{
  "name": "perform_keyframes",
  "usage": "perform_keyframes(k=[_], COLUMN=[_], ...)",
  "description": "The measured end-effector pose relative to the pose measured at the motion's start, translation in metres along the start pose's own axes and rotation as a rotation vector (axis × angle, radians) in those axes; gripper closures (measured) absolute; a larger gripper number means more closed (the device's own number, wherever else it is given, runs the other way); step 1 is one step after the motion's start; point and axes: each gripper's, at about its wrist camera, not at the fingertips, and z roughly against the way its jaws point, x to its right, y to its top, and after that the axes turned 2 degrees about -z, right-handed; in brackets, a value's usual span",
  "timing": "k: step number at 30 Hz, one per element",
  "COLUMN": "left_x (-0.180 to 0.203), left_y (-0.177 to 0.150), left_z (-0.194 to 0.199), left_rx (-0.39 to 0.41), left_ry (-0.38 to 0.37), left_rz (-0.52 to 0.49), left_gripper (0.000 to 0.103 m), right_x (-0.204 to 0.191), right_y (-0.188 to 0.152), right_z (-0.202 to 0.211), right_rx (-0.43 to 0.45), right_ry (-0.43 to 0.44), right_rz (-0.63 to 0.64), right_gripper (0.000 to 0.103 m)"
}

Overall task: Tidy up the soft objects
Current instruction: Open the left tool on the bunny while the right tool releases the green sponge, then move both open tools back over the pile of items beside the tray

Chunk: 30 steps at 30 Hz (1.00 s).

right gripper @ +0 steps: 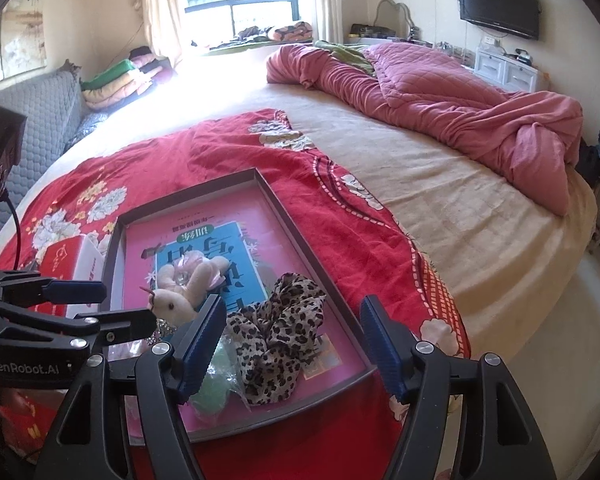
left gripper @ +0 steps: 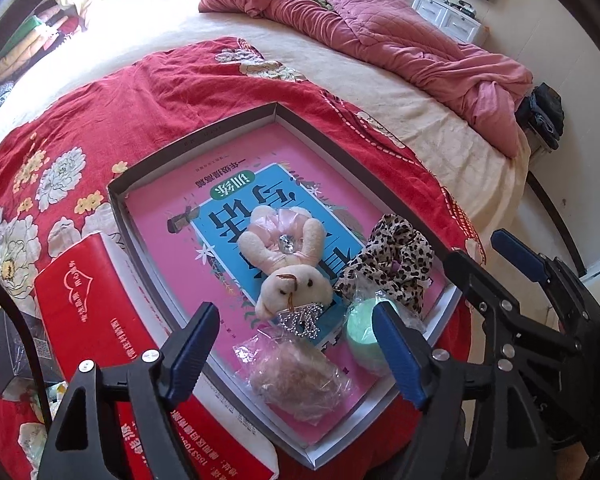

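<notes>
A grey tray (left gripper: 148, 164) lined with a pink book lies on the red floral blanket. In it are a beige plush bunny (left gripper: 288, 264), a leopard scrunchie (left gripper: 396, 264), a green round puff (left gripper: 362, 338) and a bagged tan soft item (left gripper: 300, 380). My left gripper (left gripper: 296, 348) is open and empty, just above the bagged item and the puff. My right gripper (right gripper: 292, 340) is open and empty, over the scrunchie (right gripper: 280, 340); the bunny (right gripper: 184, 292) lies left of it in the tray (right gripper: 284, 204). The right gripper also shows in the left wrist view (left gripper: 496, 252).
A red box (left gripper: 88, 304) lies left of the tray, with a dark small box (left gripper: 16, 352) beside it. A crumpled pink quilt (right gripper: 440, 96) lies across the far bed. Folded clothes (right gripper: 124, 76) and a grey sofa (right gripper: 40, 132) are at the left.
</notes>
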Motion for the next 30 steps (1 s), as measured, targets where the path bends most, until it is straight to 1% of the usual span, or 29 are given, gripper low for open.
perform_keyframes(k=[4,9,11,13,15,23,26,30], left_x=[-0.002,-0.003,-0.005,-0.008,-0.011,-0.031,-0.041,-0.05], left_y=[-0.007,-0.018,-0.023,-0.029,-0.036,-0.061,-0.068,-0.076], left_z=[0.014,0.032,0.041,0.048,0.056,0.081,0.089,0.101], left_rx=[0.027,0.063,0.08,0.089,0.103,0.132,0.139,0.16], left_ry=[0.008,0.048,0.052,0.051,0.069,0.129,0.131,0.169], left_rz=[0.012,0.007,0.014,0.021,0.026,0.064,0.091,0.101], left_gripper=[0.024,0.024,0.024,0.02,0.018,0.018,0.018,0.017], right_x=[-0.001,-0.008,-0.01,-0.013,-0.015,-0.033,-0.039,-0.047], right_y=[0.004,0.006,0.007,0.007,0.008,0.012,0.014,0.015], right_z=[0.007,0.012,0.014,0.016,0.019,0.037,0.044,0.052], right_rx=[0.029,0.038,0.041,0.048,0.051,0.085,0.101,0.11], right_ry=[0.007,0.018,0.022,0.017,0.026,0.041,0.045,0.047], right_rz=[-0.014,-0.011,-0.01,-0.014,-0.021,0.005,0.012,0.024], right_gripper=[0.029,0.029,0.028,0.028,0.028,0.028,0.028,0.027])
